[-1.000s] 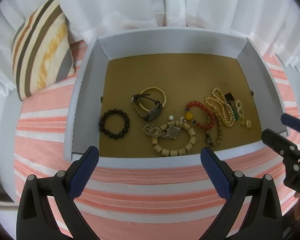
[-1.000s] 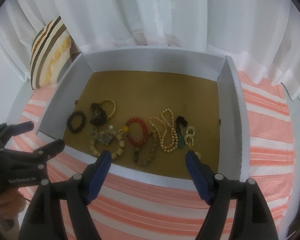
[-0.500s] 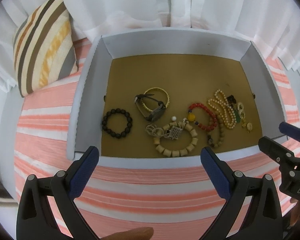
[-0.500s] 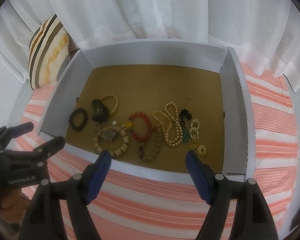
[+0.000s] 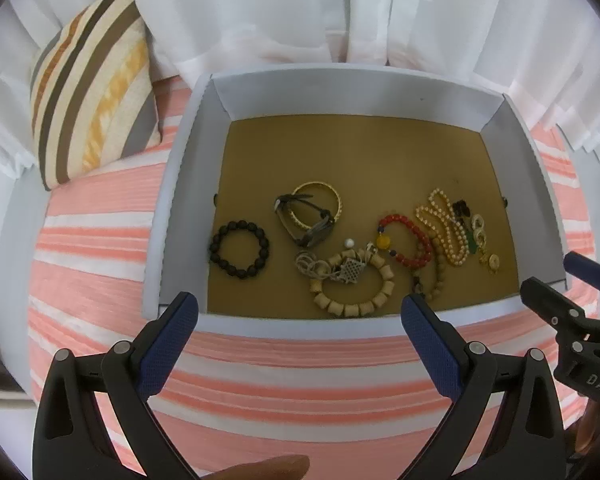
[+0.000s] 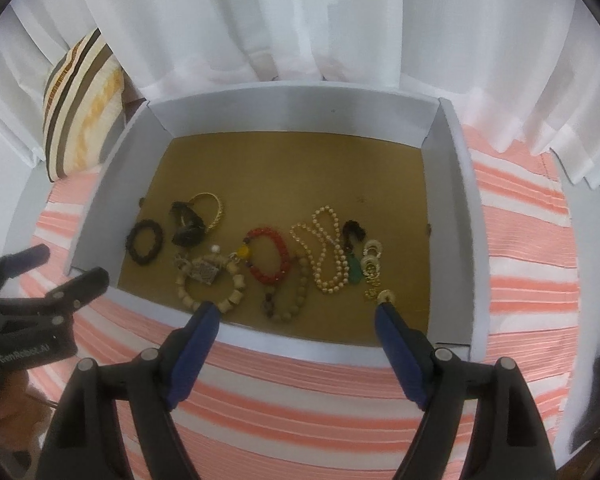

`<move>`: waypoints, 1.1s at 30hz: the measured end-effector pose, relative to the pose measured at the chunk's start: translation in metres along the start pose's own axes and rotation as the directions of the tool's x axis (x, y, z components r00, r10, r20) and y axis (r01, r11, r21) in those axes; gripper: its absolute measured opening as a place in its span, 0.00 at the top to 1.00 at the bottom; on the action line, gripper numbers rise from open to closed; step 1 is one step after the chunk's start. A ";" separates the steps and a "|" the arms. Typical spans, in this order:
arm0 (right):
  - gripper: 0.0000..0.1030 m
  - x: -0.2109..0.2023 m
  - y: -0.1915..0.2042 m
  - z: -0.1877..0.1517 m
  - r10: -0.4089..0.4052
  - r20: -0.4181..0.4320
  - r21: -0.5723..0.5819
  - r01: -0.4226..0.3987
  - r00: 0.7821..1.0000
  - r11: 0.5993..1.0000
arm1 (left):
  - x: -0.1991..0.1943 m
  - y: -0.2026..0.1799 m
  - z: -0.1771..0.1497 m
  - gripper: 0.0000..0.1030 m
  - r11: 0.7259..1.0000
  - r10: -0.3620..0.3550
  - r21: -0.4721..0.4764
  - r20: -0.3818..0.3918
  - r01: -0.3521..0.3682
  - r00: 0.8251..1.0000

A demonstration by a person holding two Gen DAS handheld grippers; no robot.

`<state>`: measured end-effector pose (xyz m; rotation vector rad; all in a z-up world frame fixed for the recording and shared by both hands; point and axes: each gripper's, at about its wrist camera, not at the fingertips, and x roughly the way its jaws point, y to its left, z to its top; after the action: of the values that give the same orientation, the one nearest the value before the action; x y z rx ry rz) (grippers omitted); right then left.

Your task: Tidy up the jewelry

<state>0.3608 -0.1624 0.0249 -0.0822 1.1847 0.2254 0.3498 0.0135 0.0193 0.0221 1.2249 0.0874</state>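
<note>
Two sets of tongs hover over a coral-and-white striped cloth (image 5: 300, 380), both spread wide and gripping nothing: the left tongs (image 5: 298, 320) fill the bottom of the left wrist view, the right tongs (image 6: 296, 320) the bottom of the right wrist view, each near the front wall of a shallow white box (image 5: 340, 92) with a brown floor. Inside the box the jewelry lies in a loose row across the lower half of the floor. At lower left is a dark bead bracelet (image 5: 239, 254); just right of it a gold bangle (image 5: 334, 200) overlaps a dark strap bracelet (image 5: 314, 232). Below them, at center, a chunky wooden bead bracelet (image 5: 350, 304) has a metal pendant (image 5: 350, 271) lying on it. Further right come a red bead bracelet (image 5: 412, 236), a pearl strand (image 5: 444, 228) and, near the box's right wall, gold earrings (image 5: 486, 246). A striped cushion (image 5: 88, 104) sits at upper left, and white curtains (image 5: 440, 16) fill the top.
</note>
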 end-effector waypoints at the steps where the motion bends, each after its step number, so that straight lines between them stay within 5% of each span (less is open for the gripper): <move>1: 0.21 -0.001 0.000 0.000 -0.013 0.000 -0.003 0.013 1.000 1.000 | -0.001 0.000 0.000 0.02 1.000 0.001 0.002 0.000 -0.001 1.000; 33: 0.21 -0.027 0.002 0.005 -0.044 -0.048 0.050 0.047 0.998 0.998 | -0.018 -0.001 0.010 0.02 1.000 -0.004 0.001 -0.067 0.004 0.998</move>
<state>0.3551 -0.1634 0.0513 -0.0700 1.2335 0.1535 0.3533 0.0116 0.0393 0.0179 1.2920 0.0848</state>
